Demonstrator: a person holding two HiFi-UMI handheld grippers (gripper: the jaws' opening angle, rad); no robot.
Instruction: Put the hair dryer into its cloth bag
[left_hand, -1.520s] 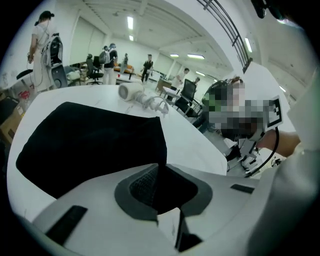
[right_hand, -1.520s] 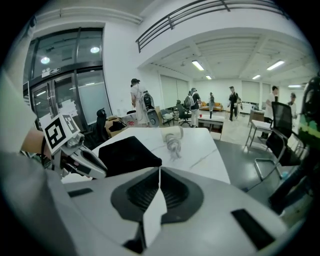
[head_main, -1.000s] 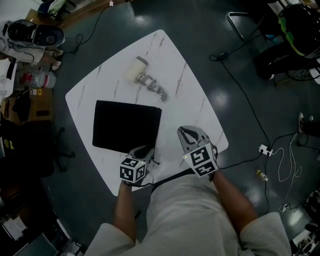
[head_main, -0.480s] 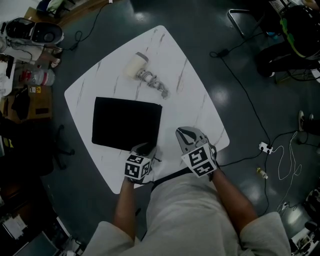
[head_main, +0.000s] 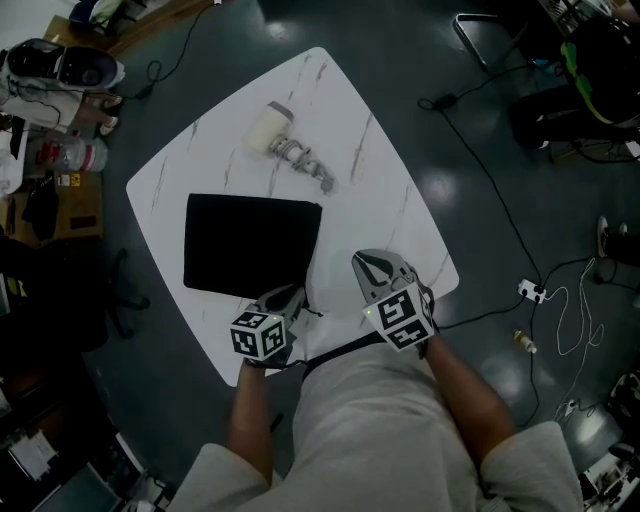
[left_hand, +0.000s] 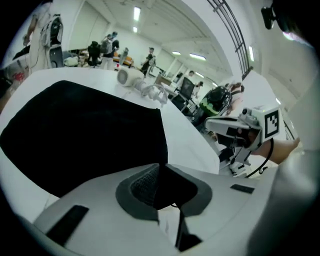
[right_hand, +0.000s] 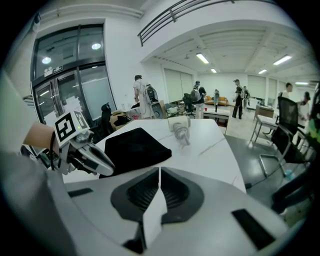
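Left gripper (head_main: 290, 297): jaws have just been closing; the near right corner of the bag (head_main: 252, 245) is pinched between them, at the near edge of the tabletop (head_main: 380, 180). Right gripper (head_main: 372, 265): jaws pressed together, nothing held, poised over the same edge. Bag is noted flat, black and square, toward the left corner. Dryer (head_main: 272, 130), cream with a grey coiled cord (head_main: 310, 170), is laid toward the far corner, well apart from the bag.

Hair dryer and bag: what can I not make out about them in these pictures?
Bag mouth: all views, cloth too dark to show which edge opens.
Hair dryer switches: all views, too small.
Cord plug: head view, lost in the tangled coil; left gripper view, blurred.
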